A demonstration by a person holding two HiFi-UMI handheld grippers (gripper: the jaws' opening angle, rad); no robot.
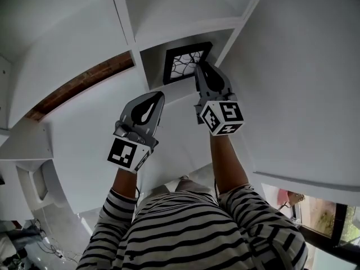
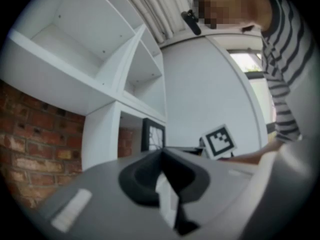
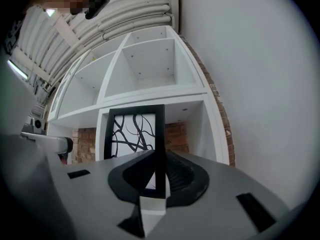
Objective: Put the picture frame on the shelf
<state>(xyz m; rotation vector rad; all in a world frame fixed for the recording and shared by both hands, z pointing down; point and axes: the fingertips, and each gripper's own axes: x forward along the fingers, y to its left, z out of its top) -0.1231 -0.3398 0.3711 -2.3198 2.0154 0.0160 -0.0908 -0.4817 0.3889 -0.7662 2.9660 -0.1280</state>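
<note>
Right tool (image 3: 159, 181) pinches the frame (image 1: 181, 62) by its edge; we have it inside the shelf (image 1: 185, 28) cubby, upper centre. Letting go seems all that remains. Left tool (image 2: 161, 153) pressed together, empty.

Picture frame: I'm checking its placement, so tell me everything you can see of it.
The rectangular black picture frame holds a white print with curling black lines. It stands upright, the right claw shut on its right border. It sits at the opening of a lower compartment of the white cubby shelf, brick behind. Whether its base rests there is hidden.
</note>
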